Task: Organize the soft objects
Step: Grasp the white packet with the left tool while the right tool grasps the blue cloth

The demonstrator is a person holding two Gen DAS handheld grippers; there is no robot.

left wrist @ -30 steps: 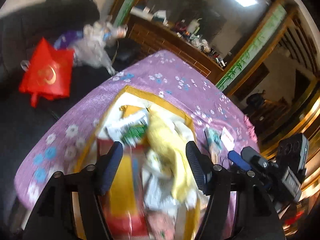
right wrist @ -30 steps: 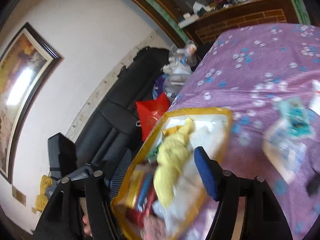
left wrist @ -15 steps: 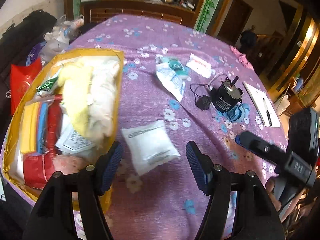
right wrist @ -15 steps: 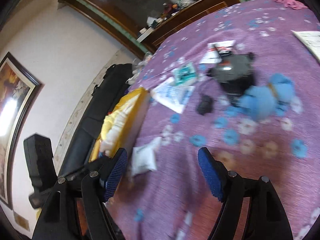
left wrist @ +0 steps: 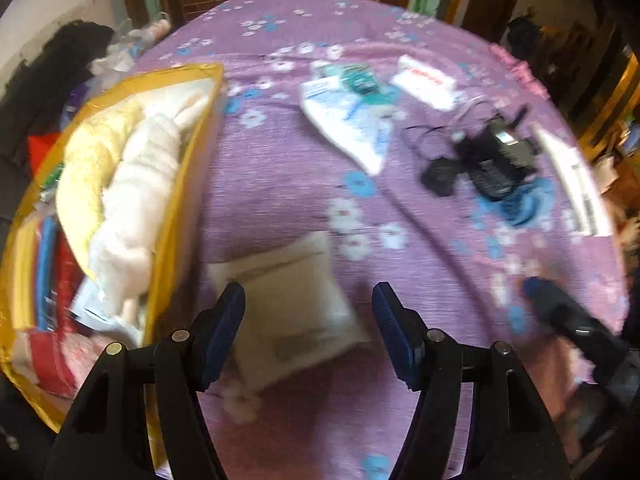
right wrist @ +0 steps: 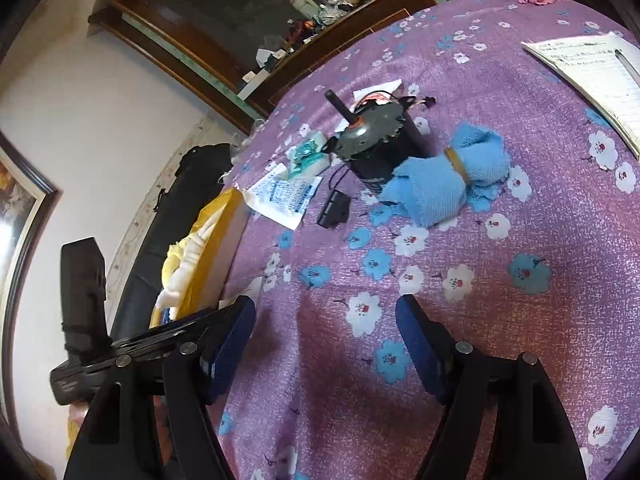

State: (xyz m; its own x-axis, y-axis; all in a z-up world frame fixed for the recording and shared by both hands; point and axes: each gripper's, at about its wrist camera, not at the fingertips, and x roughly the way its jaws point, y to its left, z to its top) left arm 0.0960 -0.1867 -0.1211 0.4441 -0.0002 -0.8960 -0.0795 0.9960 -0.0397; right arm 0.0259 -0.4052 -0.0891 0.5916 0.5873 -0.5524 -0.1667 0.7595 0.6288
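A yellow-rimmed storage bag [left wrist: 182, 184] lies at the table's left, holding a yellow and a white plush cloth [left wrist: 132, 200] and packets. My left gripper [left wrist: 308, 316] is open just above a white soft packet [left wrist: 292, 312] beside the bag. My right gripper [right wrist: 326, 334] is open and empty over the purple floral tablecloth [right wrist: 500, 320]. A rolled blue cloth [right wrist: 448, 176] with a rubber band lies ahead of it; it also shows in the left wrist view [left wrist: 524, 206]. The bag's edge shows in the right wrist view [right wrist: 208, 256].
A black motor [right wrist: 376, 148] with a cable and small black box [right wrist: 334, 210] sits beside the blue cloth. A printed white packet [left wrist: 352, 128], a teal packet [left wrist: 360, 80] and a white card [left wrist: 424, 82] lie farther back. A notepad [right wrist: 592, 76] is at the right.
Both grippers swung away from the bag toward the table's middle. My left gripper came lower over the white packet. My right gripper now faces the blue cloth and motor.
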